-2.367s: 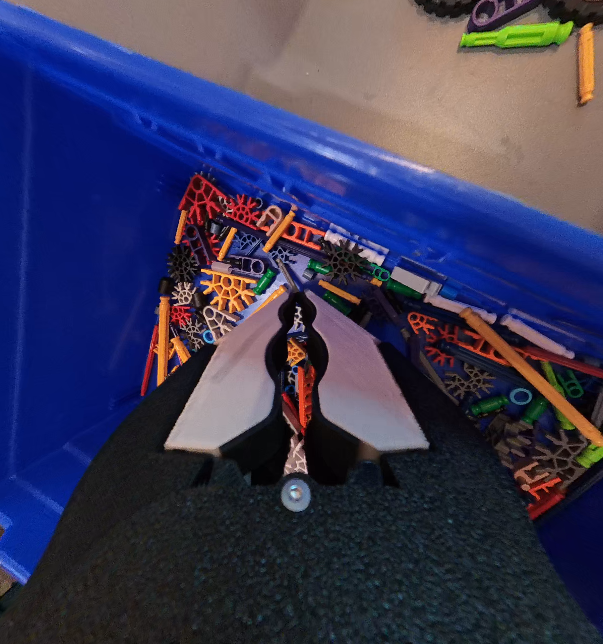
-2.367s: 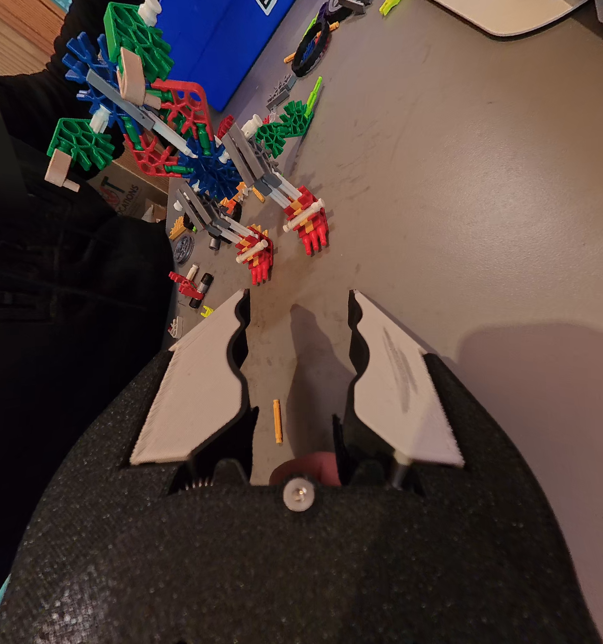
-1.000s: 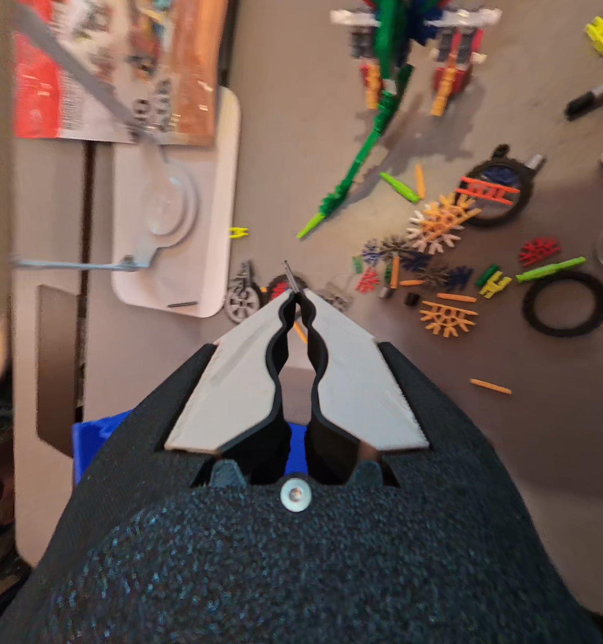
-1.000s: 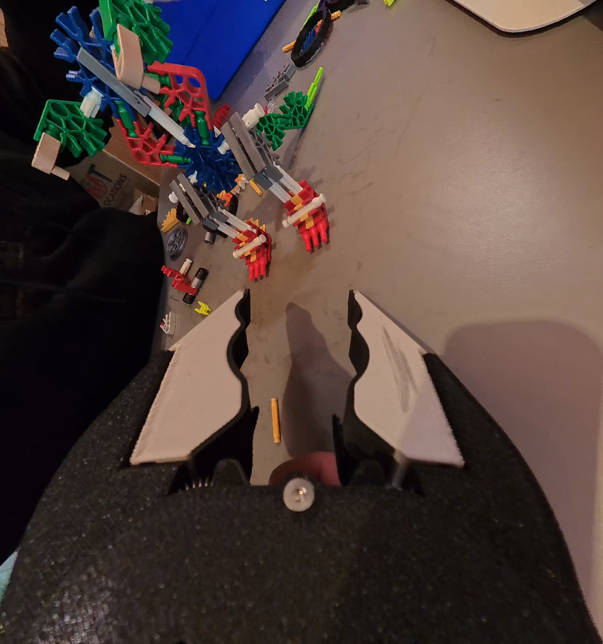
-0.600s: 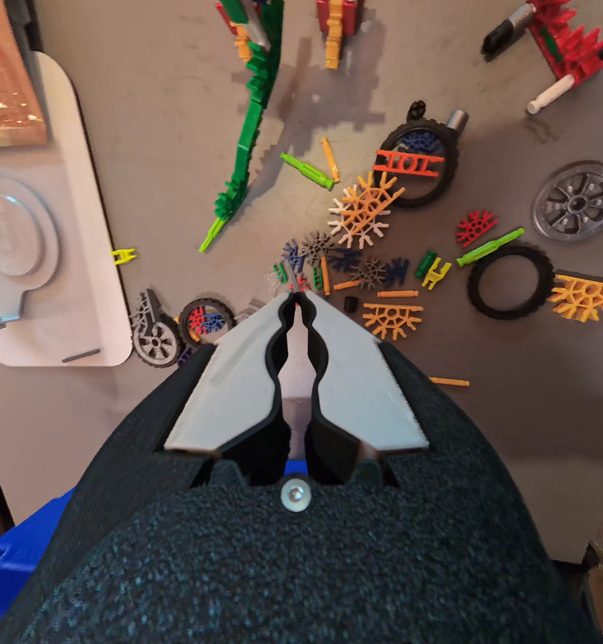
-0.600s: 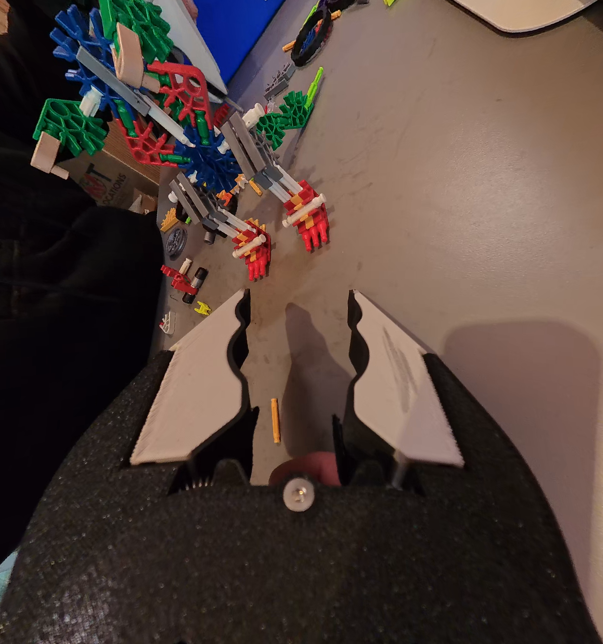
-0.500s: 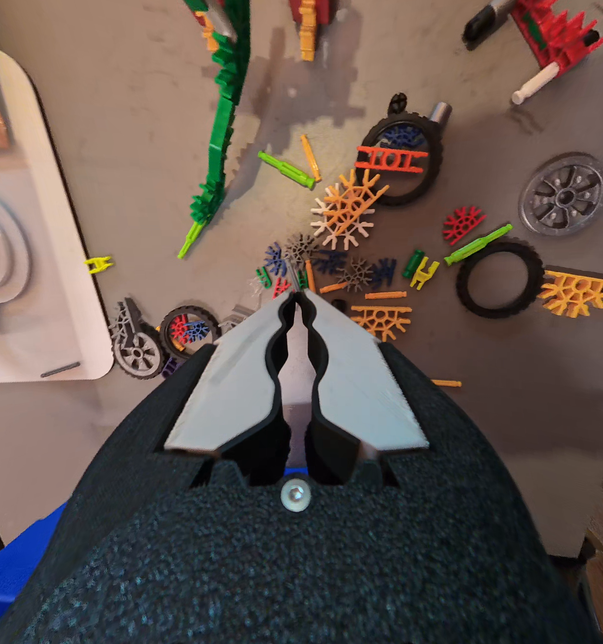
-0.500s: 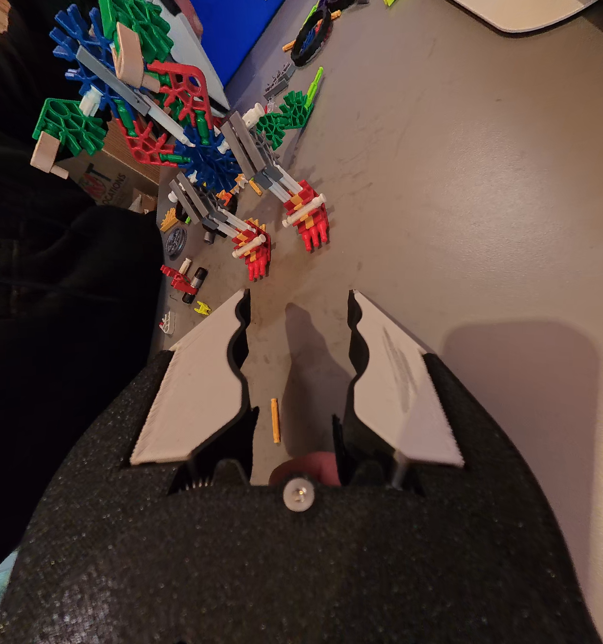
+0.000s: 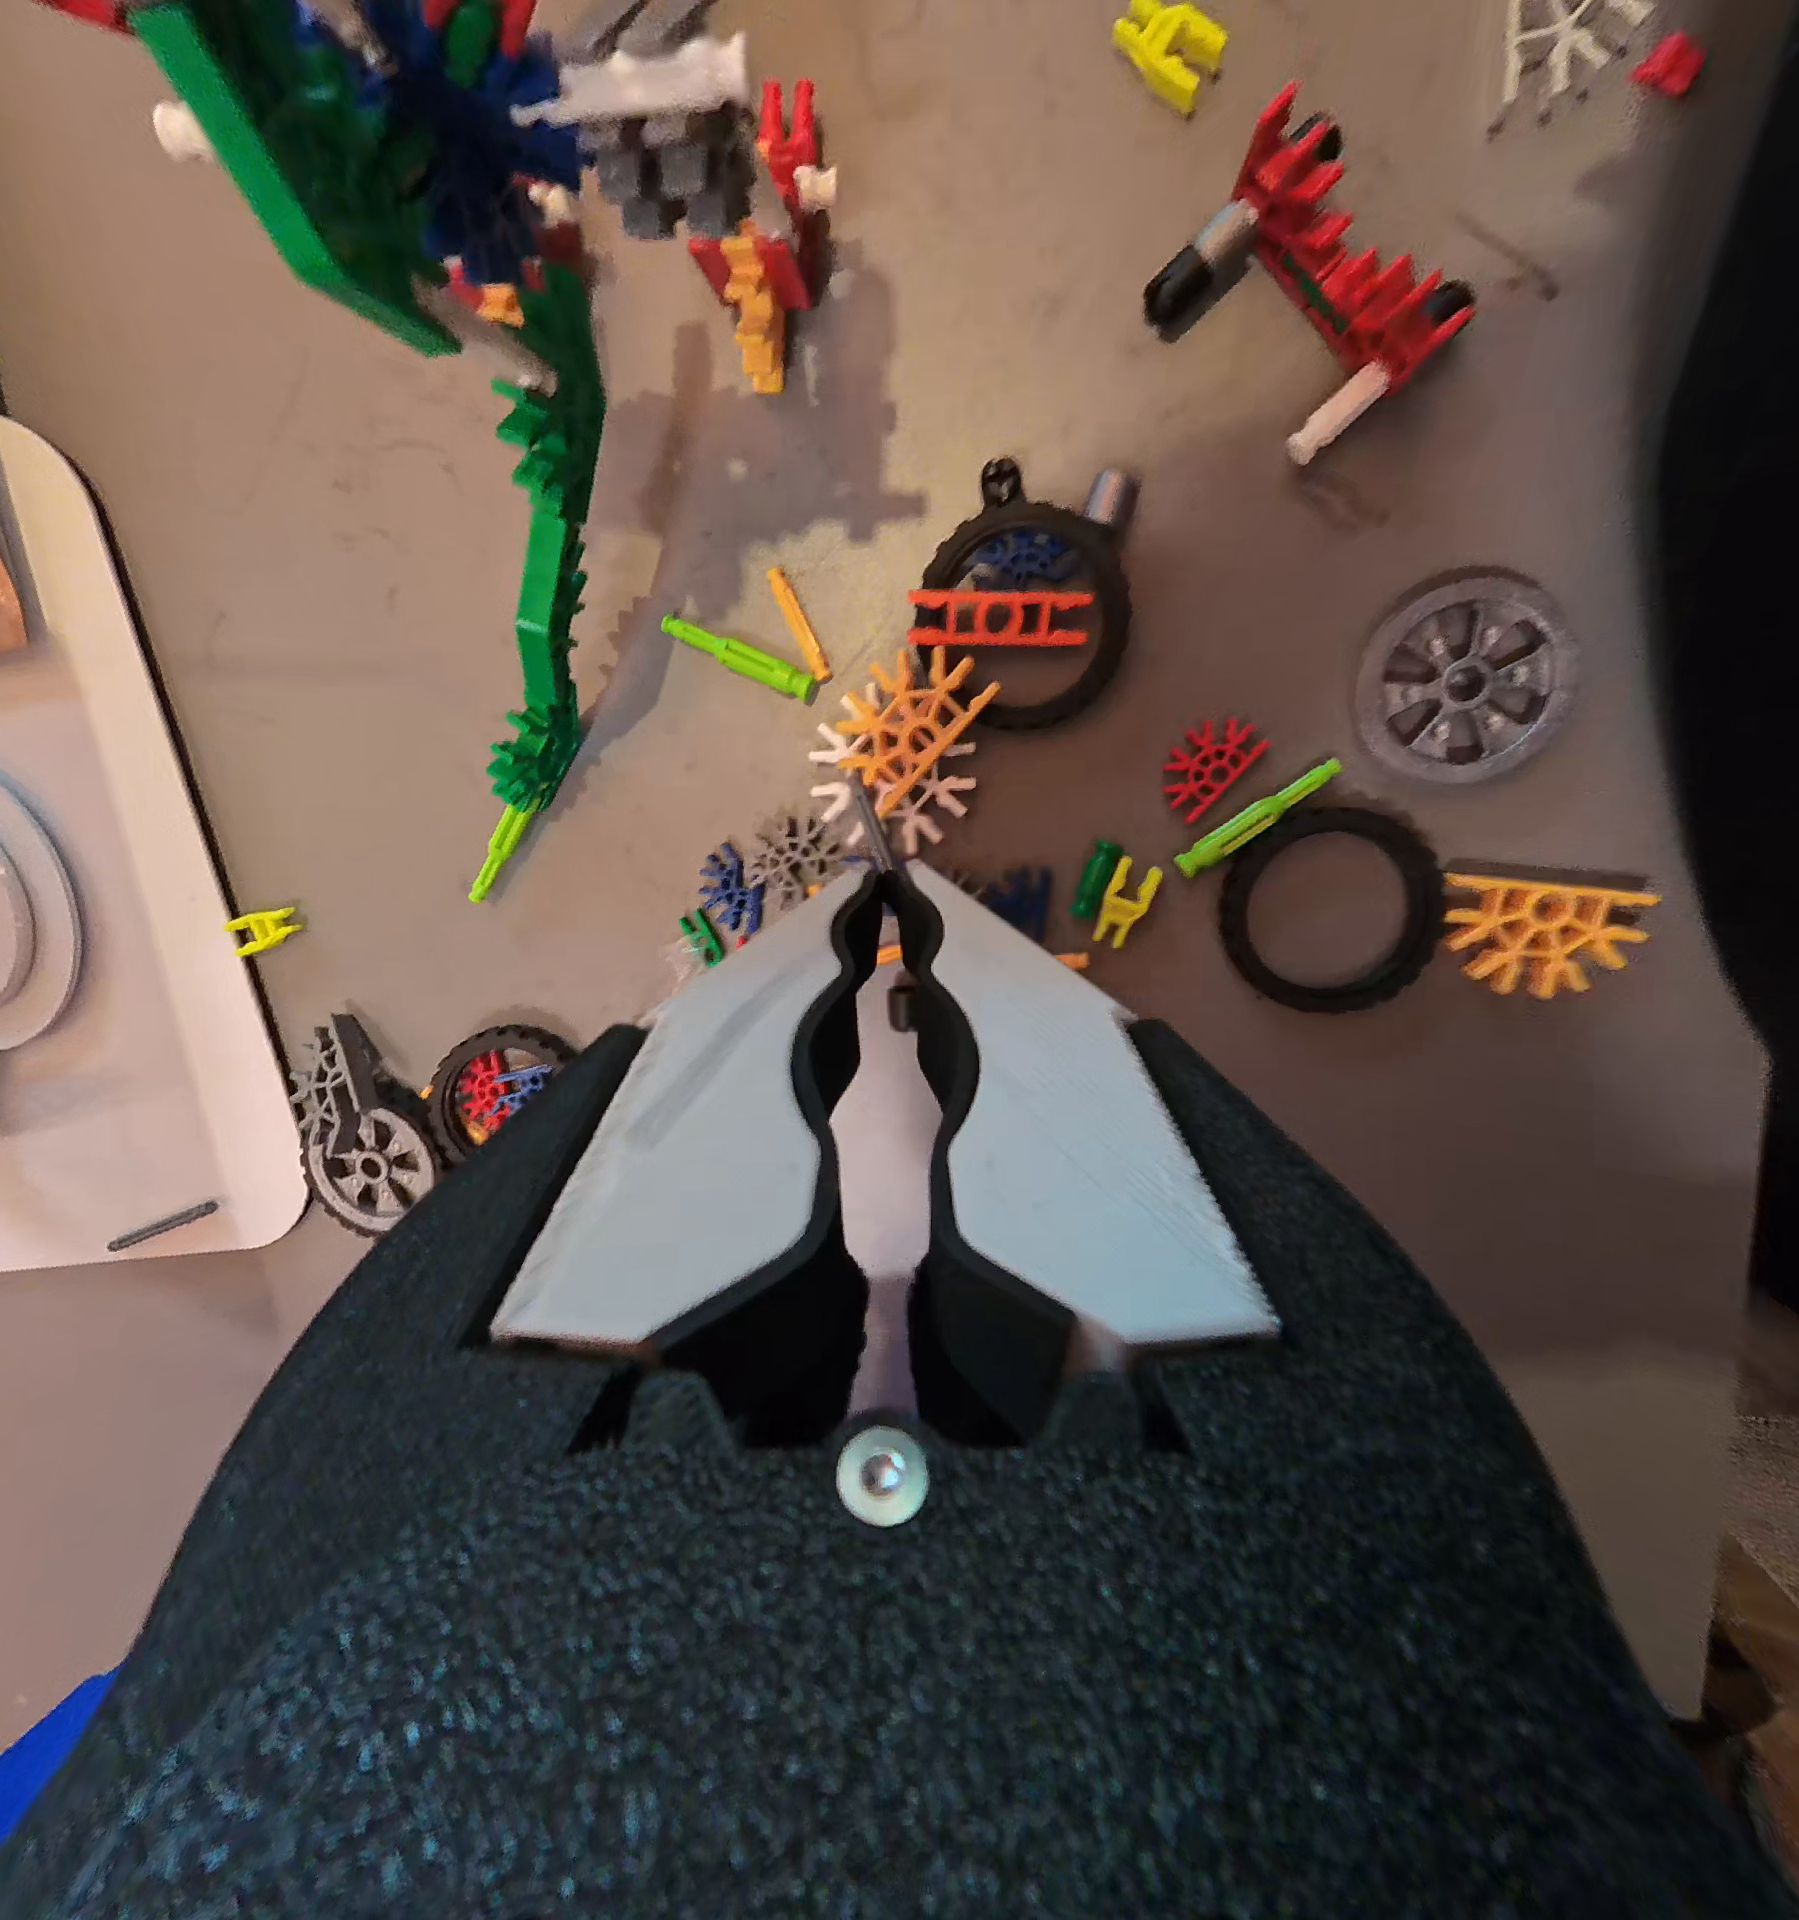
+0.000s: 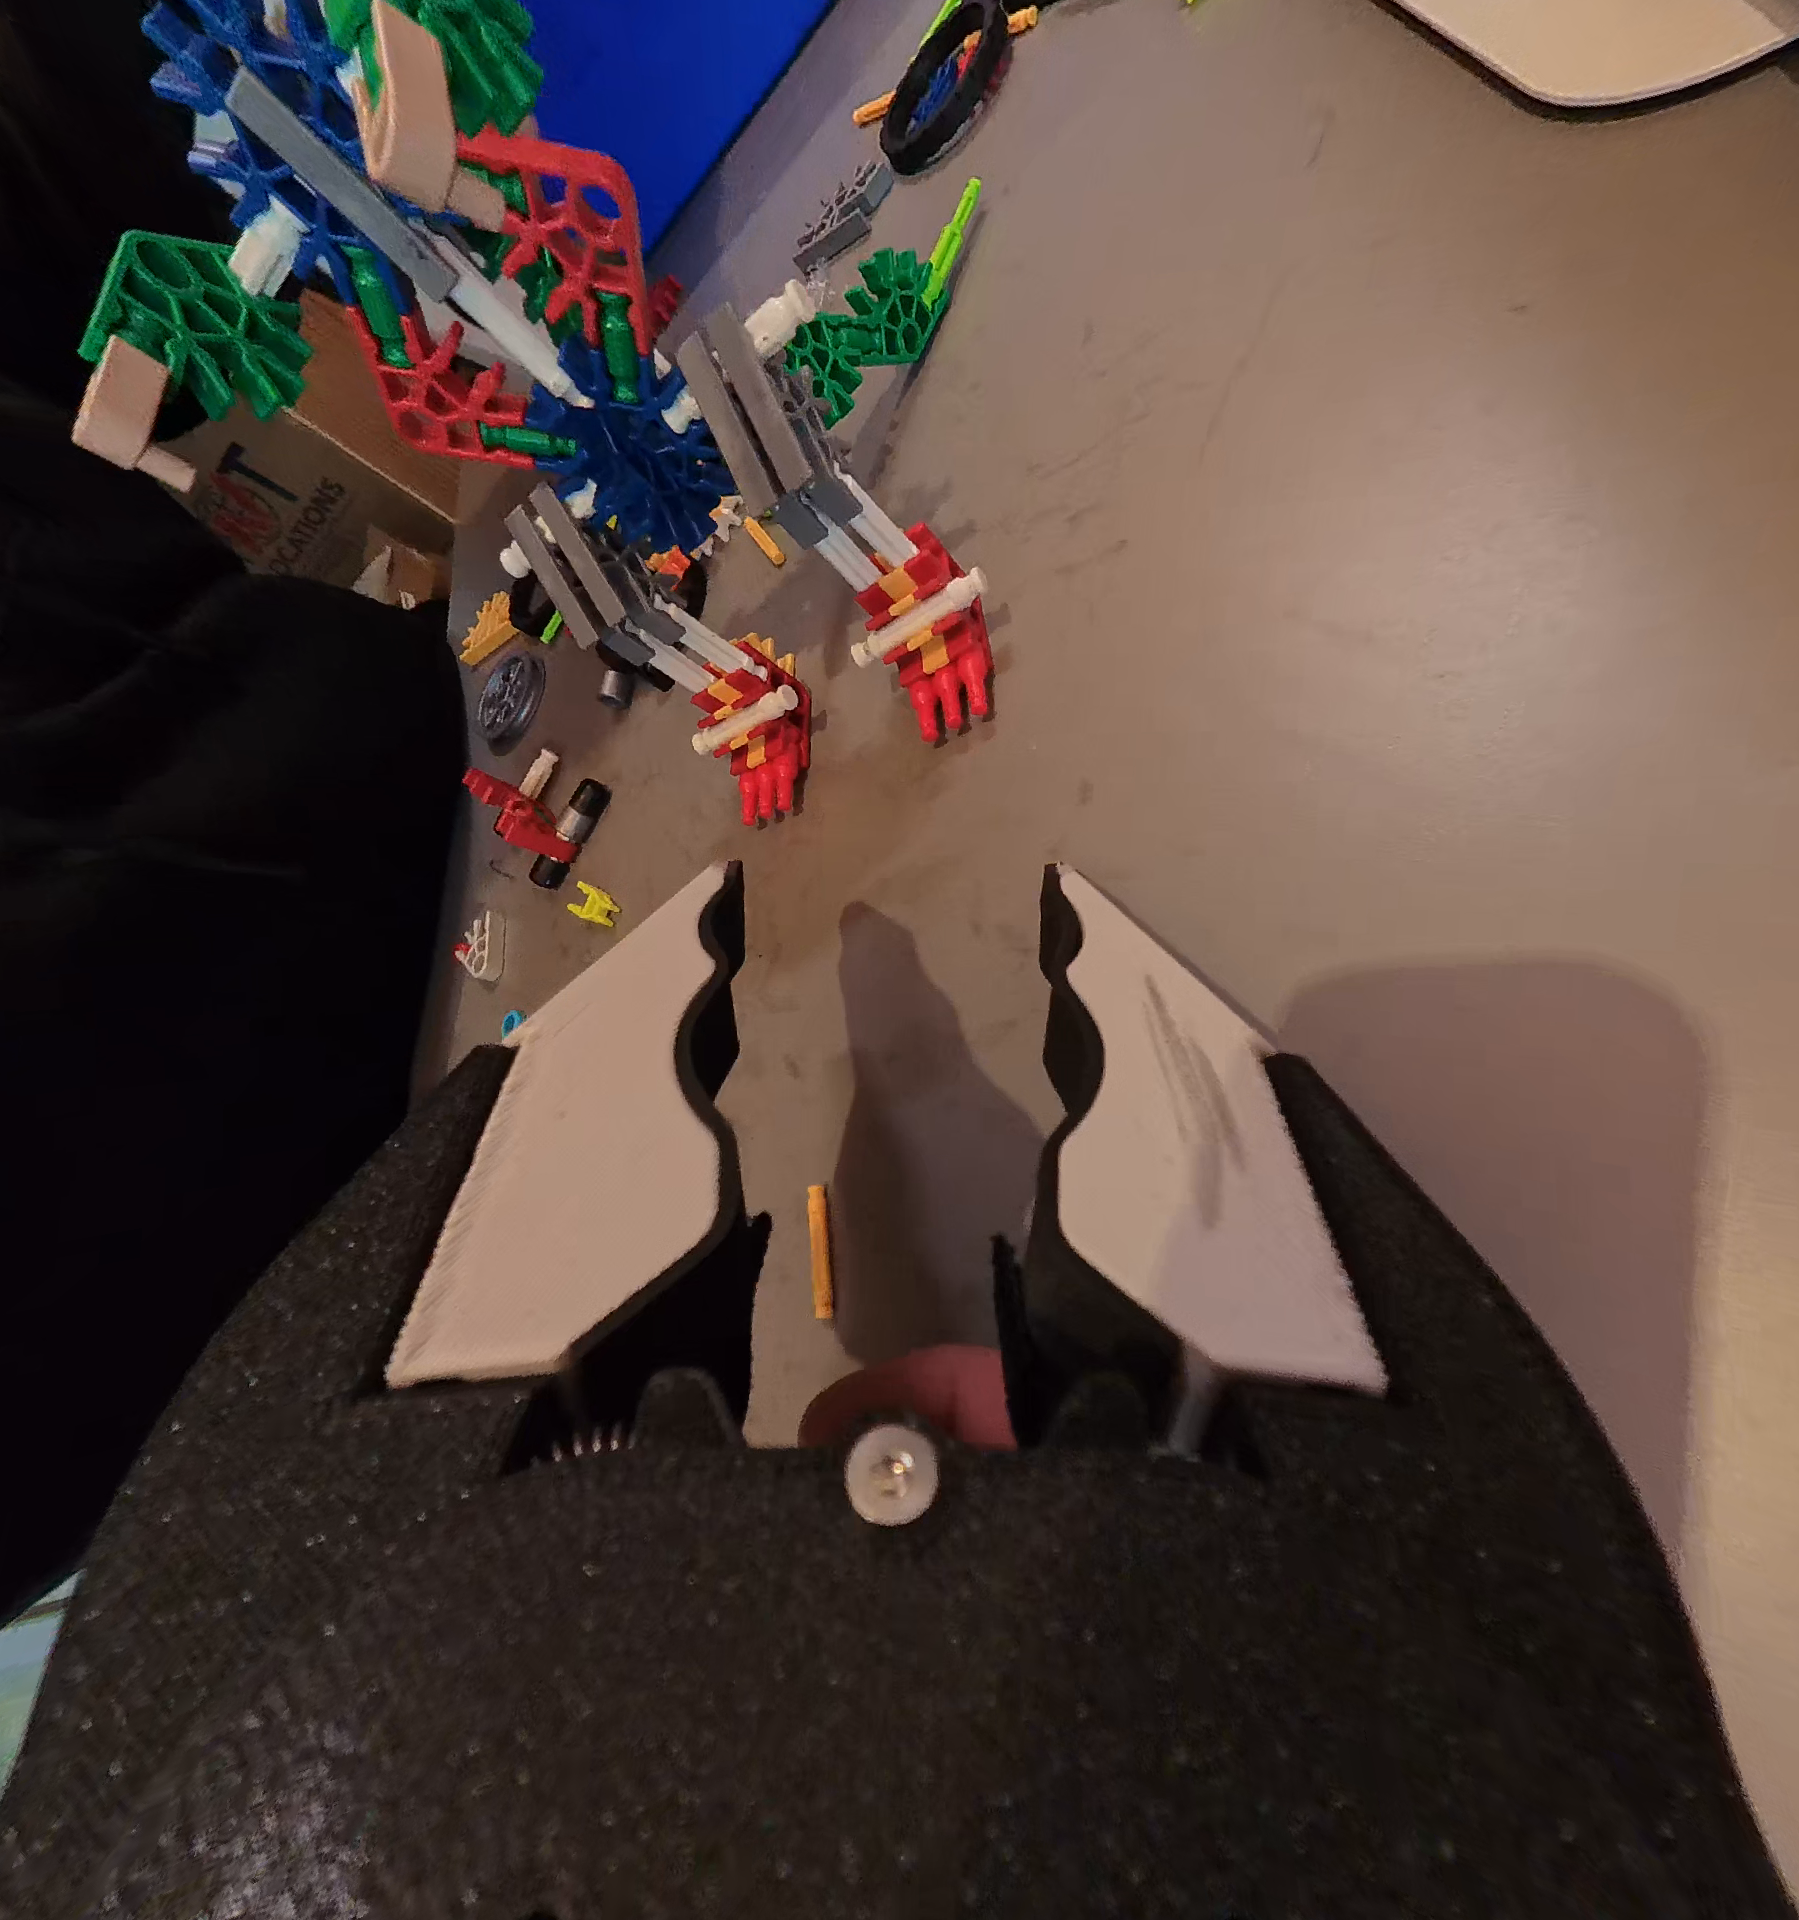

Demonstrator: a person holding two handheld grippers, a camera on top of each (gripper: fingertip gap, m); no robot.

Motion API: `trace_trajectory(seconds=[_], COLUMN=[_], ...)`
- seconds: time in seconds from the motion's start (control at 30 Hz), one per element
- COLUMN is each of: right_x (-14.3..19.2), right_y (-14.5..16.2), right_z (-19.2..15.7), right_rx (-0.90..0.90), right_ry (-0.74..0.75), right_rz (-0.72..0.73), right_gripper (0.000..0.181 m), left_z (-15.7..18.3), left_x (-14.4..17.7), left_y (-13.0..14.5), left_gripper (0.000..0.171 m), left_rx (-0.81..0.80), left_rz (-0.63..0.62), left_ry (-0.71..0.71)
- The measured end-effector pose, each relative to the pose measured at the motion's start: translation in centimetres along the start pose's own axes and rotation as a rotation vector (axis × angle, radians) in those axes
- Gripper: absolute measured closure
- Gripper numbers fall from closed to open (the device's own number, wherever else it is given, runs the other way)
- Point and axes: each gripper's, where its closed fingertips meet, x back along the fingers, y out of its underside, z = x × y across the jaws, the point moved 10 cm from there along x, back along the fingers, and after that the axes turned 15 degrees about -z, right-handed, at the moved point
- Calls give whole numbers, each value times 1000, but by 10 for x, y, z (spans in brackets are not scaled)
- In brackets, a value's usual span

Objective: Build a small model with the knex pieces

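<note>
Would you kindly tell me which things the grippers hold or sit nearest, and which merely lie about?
In or near the grippers: left gripper, shut on thin grey rod; right gripper, open, orange rod lying loose between its jaws.
Lying about: black tyre, silver wheel hub, lime rod, colourful model.

Black pebbled tongs (image 9: 884,883) with pale grey wavy-edged fingers (image 10: 604,1143), silver screw (image 9: 882,1475).

The table (image 10: 1394,582) is smooth, matt grey, scuffed with faint marks. Toy pieces are glossy plastic: an orange snowflake connector (image 9: 910,727) at 12 o'clock of the left jaws, a matt rubbery black tyre (image 9: 1329,909) at 2. Gripper bodies look rough, grainy black; jaws' faces finely ridged grey plastic
</note>
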Motion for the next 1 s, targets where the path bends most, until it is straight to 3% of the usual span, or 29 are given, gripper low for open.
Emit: trace_trajectory(seconds=[0.37,0.73,1.0], right_x=[-1,-2,-2], right_y=[0,0,0], right_z=[-3,-3,-3], right_rx=[21,21,23], right_ry=[30,32,36], right_rz=[-9,-11,-12], right_gripper=[125,126,126], left_z=[39,16,10], left_x=[-16,-12,-6], left_y=[-20,1,2], left_gripper=[169,153,171], left_rx=[-46,94,107], left_rz=[-2,33,46], left_ry=[31,12,-14])
